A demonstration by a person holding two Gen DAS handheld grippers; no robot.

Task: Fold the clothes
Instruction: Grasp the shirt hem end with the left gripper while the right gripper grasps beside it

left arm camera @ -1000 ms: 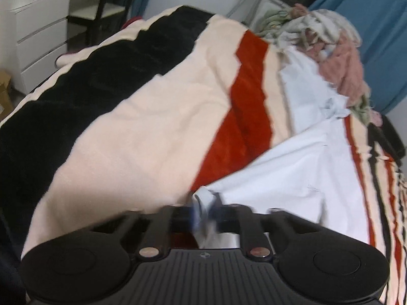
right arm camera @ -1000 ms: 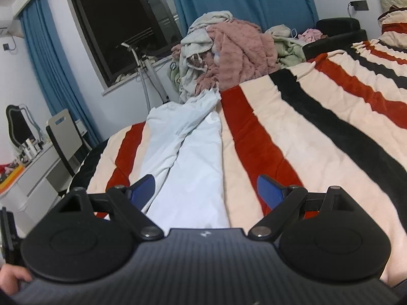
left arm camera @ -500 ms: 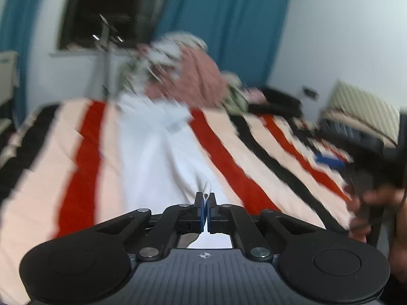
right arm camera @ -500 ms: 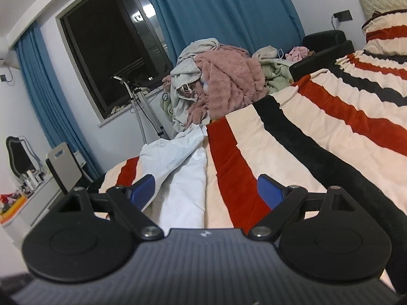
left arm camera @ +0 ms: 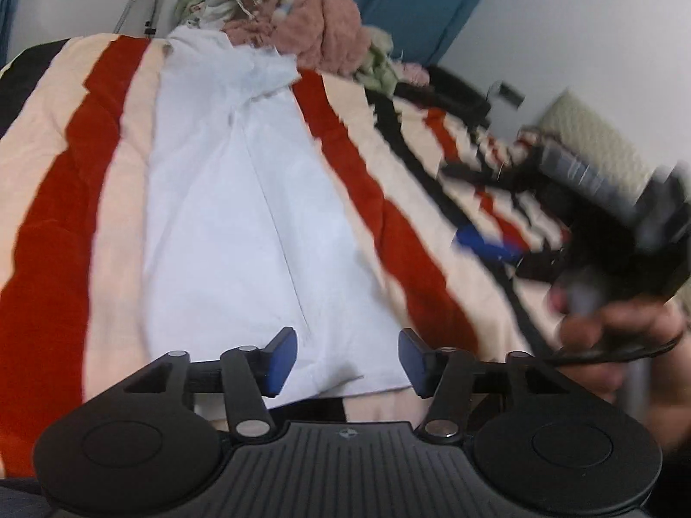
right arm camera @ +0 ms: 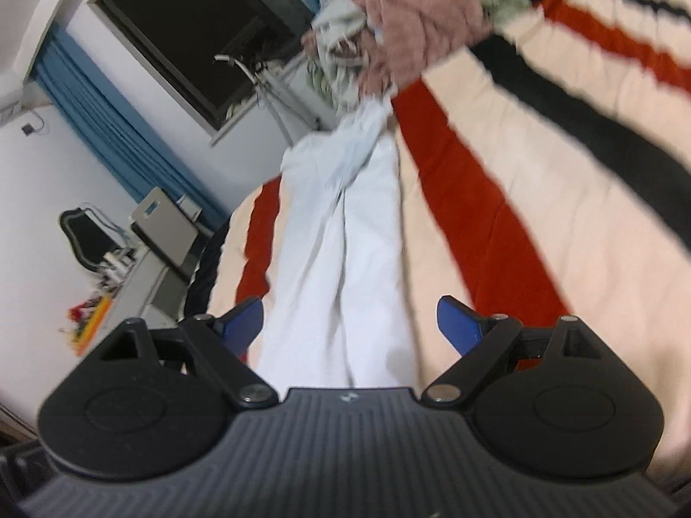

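Note:
A long white garment lies stretched out flat along the striped blanket, its near hem just in front of my left gripper. The left gripper is open and empty, hovering over that hem. The garment also shows in the right wrist view, running away toward the clothes pile. My right gripper is open and empty above its near end. The right gripper also appears, blurred, at the right edge of the left wrist view, held in a hand.
A pile of unfolded clothes, pink and pale green, sits at the far end of the bed, also seen in the right wrist view. A desk with a chair stands left of the bed. Blue curtains and a dark window are behind.
My left gripper was shut on the white garment's edge and pulled it along the bed; now it has opened and the garment lies flat. The right gripper stayed open and tilted.

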